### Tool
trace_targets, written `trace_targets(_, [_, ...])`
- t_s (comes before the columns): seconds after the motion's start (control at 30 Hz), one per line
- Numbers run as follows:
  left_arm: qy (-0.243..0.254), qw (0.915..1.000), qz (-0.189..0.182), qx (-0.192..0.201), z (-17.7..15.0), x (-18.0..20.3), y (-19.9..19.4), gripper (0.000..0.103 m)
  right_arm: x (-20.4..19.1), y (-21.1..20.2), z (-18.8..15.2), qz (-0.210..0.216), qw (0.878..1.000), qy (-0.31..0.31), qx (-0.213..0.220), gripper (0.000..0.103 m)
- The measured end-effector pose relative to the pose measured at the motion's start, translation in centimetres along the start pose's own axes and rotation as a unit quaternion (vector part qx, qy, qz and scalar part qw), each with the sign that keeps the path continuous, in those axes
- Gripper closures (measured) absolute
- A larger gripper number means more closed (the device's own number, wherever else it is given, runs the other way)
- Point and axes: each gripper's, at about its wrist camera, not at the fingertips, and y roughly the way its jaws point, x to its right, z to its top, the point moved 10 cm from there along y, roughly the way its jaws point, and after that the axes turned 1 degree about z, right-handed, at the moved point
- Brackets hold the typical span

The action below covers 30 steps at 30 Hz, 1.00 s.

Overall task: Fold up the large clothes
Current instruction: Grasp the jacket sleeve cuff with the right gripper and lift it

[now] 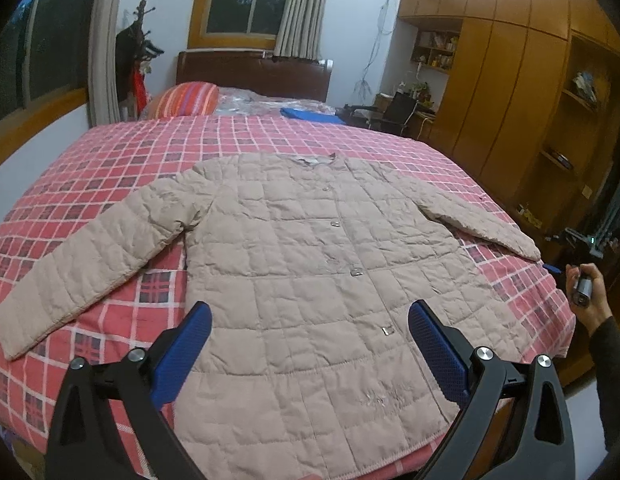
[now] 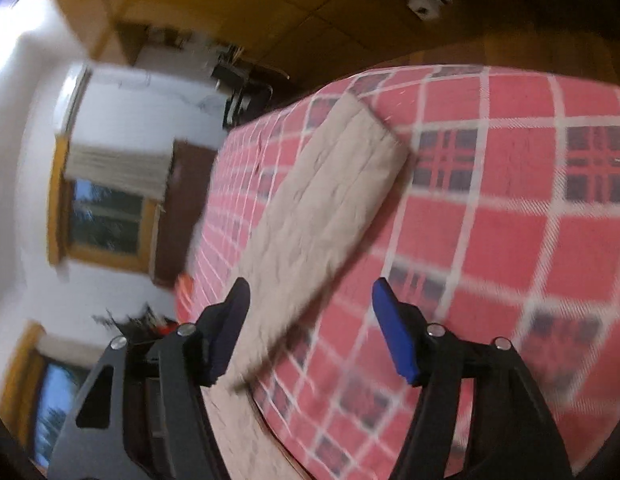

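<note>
A bedroom, with a plaid bed (image 1: 150, 148) carrying a beige quilted jacket (image 1: 310, 264) spread flat, buttons up. The left gripper (image 1: 310, 344) hovers spread wide over the near hem. In the right view, the right gripper (image 2: 310, 328), also unclenched, nears the right sleeve (image 2: 329, 200); better to pinch it at the cuff before folding inward.

Your bed (image 1: 110, 168) fills the middle of the left wrist frame, covered in a red-and-white checked sheet. A beige quilted jacket (image 1: 310, 264) lies flat on it, front up, sleeves spread toward both frame edges. At the upper centre you have a striped pillow (image 1: 186, 98) and a blue folded item (image 1: 310, 115).
</note>
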Motion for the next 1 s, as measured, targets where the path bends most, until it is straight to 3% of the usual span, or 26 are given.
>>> trace_targets(0.17, [-0.018, 0.9998, 0.002, -0.012, 0.4, -0.9, 1.8, 0.004, 1.5, 2.6, 2.7, 0.009, 0.999, 0.050, 0.007, 0.047])
trace_targets(0.27, [-0.025, 0.9995, 0.005, -0.019, 0.6, -1.3, 2.7, 0.004, 2.7, 4.1, 4.0, -0.007, 0.998, 0.069, 0.010, 0.049])
trace_targets(0.3, [-0.028, 0.9994, 0.006, -0.020, 0.7, -1.5, 3.1, 0.004, 2.9, 4.5, 4.4, -0.007, 0.997, 0.073, 0.013, 0.054])
trace_targets(0.47, [-0.037, 0.9988, 0.006, -0.031, 0.9, -1.9, 4.3, 0.004, 2.9, 5.3, 6.0, -0.006, 0.998, 0.064, 0.028, 0.056])
trace_targets(0.6, [-0.048, 0.9981, 0.002, -0.039, 1.2, -2.2, 4.9, 0.004, 3.4, 6.1, 7.1, -0.009, 0.997, 0.068, 0.036, 0.081])
trace_targets(0.67, [-0.050, 0.9981, -0.001, -0.037, 1.5, -2.3, 4.7, 0.004, 3.3, 6.3, 7.2, -0.011, 0.997, 0.061, 0.038, 0.088])
trace_targets(0.8, [-0.053, 0.9981, -0.006, -0.030, 1.9, -2.6, 4.0, 0.004, 0.9, 5.4, 7.7, -0.011, 0.998, 0.021, 0.053, 0.096])
trace_targets(1.0, [-0.066, 0.9956, -0.041, -0.052, 1.5, -2.7, 3.8, 0.004, -6.9, 3.5, 7.5, 0.001, 0.995, -0.071, 0.071, 0.097])
